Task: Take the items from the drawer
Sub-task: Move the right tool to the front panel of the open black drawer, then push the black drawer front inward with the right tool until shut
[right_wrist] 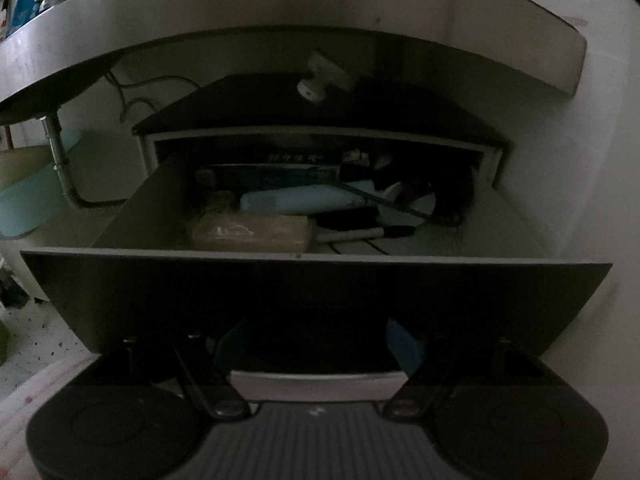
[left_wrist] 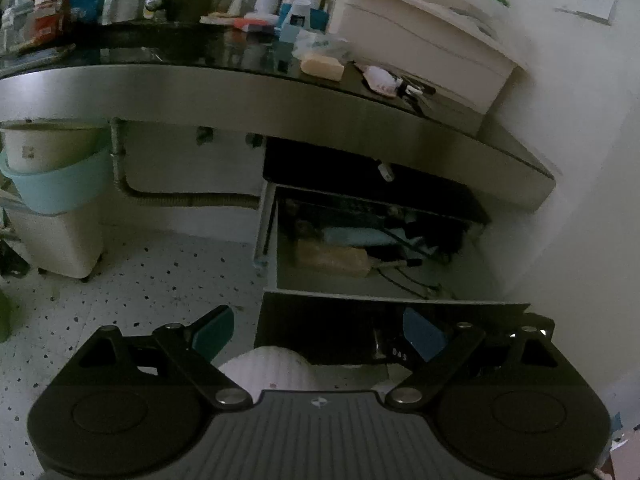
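Observation:
The drawer under the vanity counter stands pulled open; it also shows in the left wrist view. Inside lie a tan wrapped block, a pale blue tube-shaped item, a dark flat box and dark brush-like items. The tan block also shows in the left wrist view. My right gripper is open and empty, low in front of the drawer's dark front panel. My left gripper is open and empty, lower left of the drawer, above the speckled floor.
The counter overhangs the drawer and carries toiletries, a soap bar and a white storage box. A white knob sits above the drawer. Stacked tubs and a drain pipe stand at left. The wall is close at right.

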{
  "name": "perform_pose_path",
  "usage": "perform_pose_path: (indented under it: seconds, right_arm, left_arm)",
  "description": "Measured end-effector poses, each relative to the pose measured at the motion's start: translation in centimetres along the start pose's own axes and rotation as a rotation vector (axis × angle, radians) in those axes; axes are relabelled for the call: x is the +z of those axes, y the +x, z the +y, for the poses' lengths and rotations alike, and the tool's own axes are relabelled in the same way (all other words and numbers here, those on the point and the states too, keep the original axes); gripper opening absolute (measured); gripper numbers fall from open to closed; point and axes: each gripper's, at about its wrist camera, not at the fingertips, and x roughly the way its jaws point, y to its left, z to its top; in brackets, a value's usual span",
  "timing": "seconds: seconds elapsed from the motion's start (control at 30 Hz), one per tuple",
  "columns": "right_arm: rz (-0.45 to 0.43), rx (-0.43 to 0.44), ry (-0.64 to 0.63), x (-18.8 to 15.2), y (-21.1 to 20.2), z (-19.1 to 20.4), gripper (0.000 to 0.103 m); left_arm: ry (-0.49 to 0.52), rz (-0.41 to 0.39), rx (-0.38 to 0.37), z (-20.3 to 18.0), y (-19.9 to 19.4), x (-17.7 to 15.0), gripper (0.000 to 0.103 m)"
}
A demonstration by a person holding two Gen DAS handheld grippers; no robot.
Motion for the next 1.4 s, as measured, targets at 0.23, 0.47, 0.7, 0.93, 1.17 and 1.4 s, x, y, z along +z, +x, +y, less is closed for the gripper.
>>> perform_pose_path:
  seconds: [0.23, 0.47, 0.7, 0.93, 1.17, 1.4]
  right_arm:
    - [-0.012, 0.006, -0.019, 0.6, 1.2, 0.1, 0.075]
    - [-0.014, -0.005, -0.052, 1.6, 3.1, 0.6, 0.078]
    - [-0.006, -0.011, -0.052, 3.4, 5.1, 0.7, 0.078]
    - [-0.002, -0.031, -0.073, 5.4, 7.9, 1.0, 0.078]
    - [0.013, -0.033, -0.071, 7.5, 10.3, 1.1, 0.078]
    - [0.023, -0.045, -0.071, 9.1, 12.3, 1.2, 0.076]
  left_arm:
    - [0.014, 0.024, -0.014, -0.4, 0.4, -0.3, 0.092]
    - [0.036, 0.028, -0.005, -0.4, 0.4, -0.3, 0.092]
    - [0.035, 0.031, 0.008, 0.0, 0.8, 0.2, 0.092]
    - [0.050, 0.051, 0.011, 0.0, 1.0, 0.1, 0.092]
    - [0.056, 0.064, 0.025, 0.5, 1.2, 0.1, 0.092]
    - [0.048, 0.071, 0.050, 1.3, 1.3, 0.2, 0.092]
